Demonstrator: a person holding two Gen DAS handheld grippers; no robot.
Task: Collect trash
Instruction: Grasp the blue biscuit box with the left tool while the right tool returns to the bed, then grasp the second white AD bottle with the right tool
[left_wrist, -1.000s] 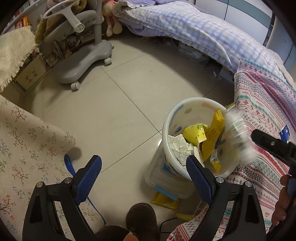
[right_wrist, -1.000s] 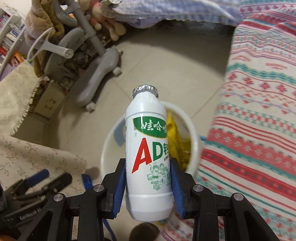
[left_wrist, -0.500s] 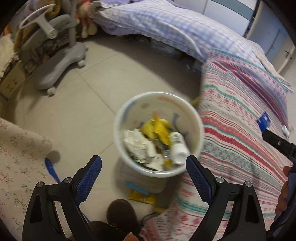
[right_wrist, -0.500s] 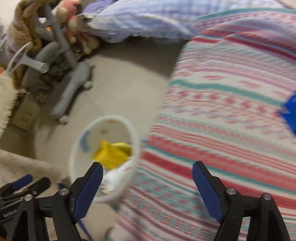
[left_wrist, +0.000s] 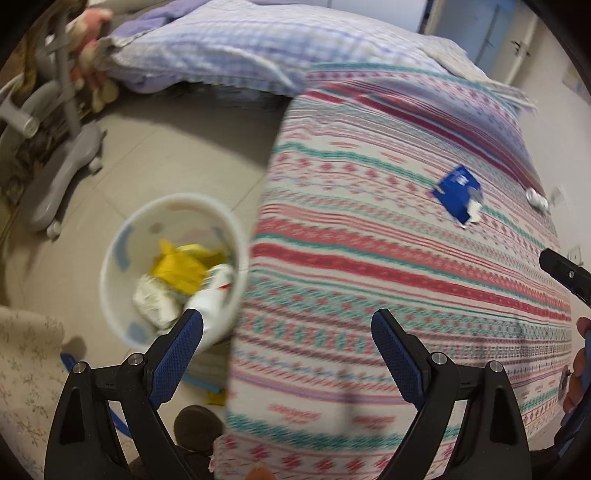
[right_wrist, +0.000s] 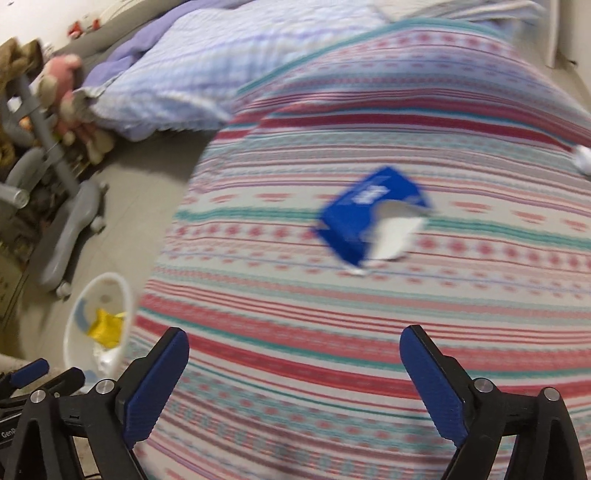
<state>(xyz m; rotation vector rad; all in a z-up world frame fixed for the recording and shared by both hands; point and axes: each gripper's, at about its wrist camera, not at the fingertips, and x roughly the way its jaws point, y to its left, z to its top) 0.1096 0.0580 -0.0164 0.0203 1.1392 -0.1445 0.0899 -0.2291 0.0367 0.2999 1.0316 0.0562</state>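
A torn blue carton (right_wrist: 364, 216) with a white inner flap lies on the striped bedspread (right_wrist: 332, 332), ahead of my right gripper (right_wrist: 293, 354); its jaws are opening, with nothing between them. The same blue carton (left_wrist: 458, 190) shows far right in the left wrist view, with a small silver-white object (left_wrist: 537, 199) beyond it. My left gripper (left_wrist: 288, 339) hangs open and empty over the bed's edge. Beside the bed stands the white waste bin (left_wrist: 122, 295), holding a white bottle (left_wrist: 212, 299), yellow wrappers (left_wrist: 181, 267) and crumpled paper. The bin (right_wrist: 75, 332) also shows low left in the right wrist view.
A grey wheeled chair base (left_wrist: 55, 173) and stuffed toys (left_wrist: 92, 44) stand at the left on the tiled floor (left_wrist: 166, 155). A purple checked duvet (left_wrist: 240, 44) lies at the bed's head. A floral cloth (left_wrist: 26, 362) covers something low left. Packets lie under the bin.
The right gripper has let the white bottle drop into the bin and opened wide. Both grippers have swung right, from above the bin to over the bed.
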